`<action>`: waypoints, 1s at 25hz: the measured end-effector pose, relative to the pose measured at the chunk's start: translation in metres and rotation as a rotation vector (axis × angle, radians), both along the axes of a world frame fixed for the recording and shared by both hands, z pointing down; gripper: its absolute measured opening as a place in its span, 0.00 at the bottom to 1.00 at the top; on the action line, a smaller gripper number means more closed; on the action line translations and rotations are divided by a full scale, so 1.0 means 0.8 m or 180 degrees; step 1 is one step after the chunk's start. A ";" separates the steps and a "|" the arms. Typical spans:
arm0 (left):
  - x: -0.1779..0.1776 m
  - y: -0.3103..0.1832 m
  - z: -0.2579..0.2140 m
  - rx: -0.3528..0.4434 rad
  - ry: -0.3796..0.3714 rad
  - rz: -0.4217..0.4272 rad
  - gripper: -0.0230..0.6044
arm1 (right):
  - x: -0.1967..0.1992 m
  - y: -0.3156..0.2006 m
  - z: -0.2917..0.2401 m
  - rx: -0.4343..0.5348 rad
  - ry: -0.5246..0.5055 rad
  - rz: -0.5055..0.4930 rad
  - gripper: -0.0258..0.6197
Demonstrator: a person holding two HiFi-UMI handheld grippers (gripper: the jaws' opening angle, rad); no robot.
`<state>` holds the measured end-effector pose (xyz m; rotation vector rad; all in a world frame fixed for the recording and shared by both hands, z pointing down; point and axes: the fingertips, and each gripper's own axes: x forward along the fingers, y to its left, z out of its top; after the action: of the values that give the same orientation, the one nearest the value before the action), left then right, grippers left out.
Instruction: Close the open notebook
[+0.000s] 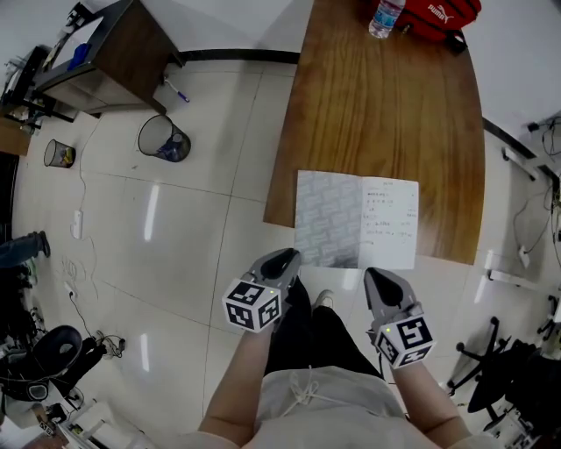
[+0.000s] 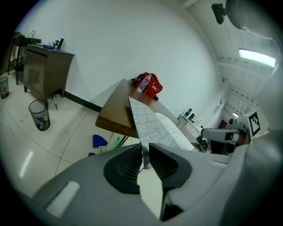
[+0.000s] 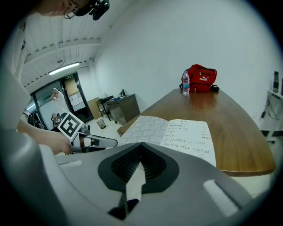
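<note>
The open notebook [image 1: 355, 219] lies at the near edge of the wooden table [image 1: 386, 114]. Its left side is a grey patterned cover and its right side a white handwritten page. My left gripper [image 1: 280, 260] sits at the cover's near left corner, which hangs slightly over the table edge. In the left gripper view the cover [image 2: 150, 126] runs edge-on into the narrow gap of that gripper [image 2: 145, 149], with the jaws closed on it. My right gripper [image 1: 379, 279] hovers just in front of the table, below the white page [image 3: 188, 134], shut and empty [image 3: 140, 145].
A red bag [image 1: 434, 16] and a water bottle [image 1: 384, 17] stand at the table's far end. A wire waste bin [image 1: 162, 138] and a dark cabinet [image 1: 105, 53] are on the tiled floor to the left. A black chair [image 1: 508, 377] stands at the right.
</note>
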<state>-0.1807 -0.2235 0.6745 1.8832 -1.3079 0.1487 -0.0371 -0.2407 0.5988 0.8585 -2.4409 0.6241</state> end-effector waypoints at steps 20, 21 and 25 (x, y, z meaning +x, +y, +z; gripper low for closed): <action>0.117 -0.049 -0.177 0.0836 -0.0467 0.0832 0.08 | 0.123 -0.002 -0.085 0.0459 -0.0112 0.0638 0.05; 0.131 -0.051 -0.177 0.0847 -0.0443 0.0888 0.08 | 0.133 -0.002 -0.085 0.0461 -0.0110 0.0686 0.05; 0.194 -0.055 -0.170 0.0866 -0.0520 0.1160 0.10 | 0.171 0.002 -0.083 0.0437 -0.0104 0.0872 0.05</action>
<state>-0.0257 -0.2673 0.5388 2.3762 -1.1207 0.3324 0.0999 -0.2387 0.5323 1.2619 -2.4375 0.5738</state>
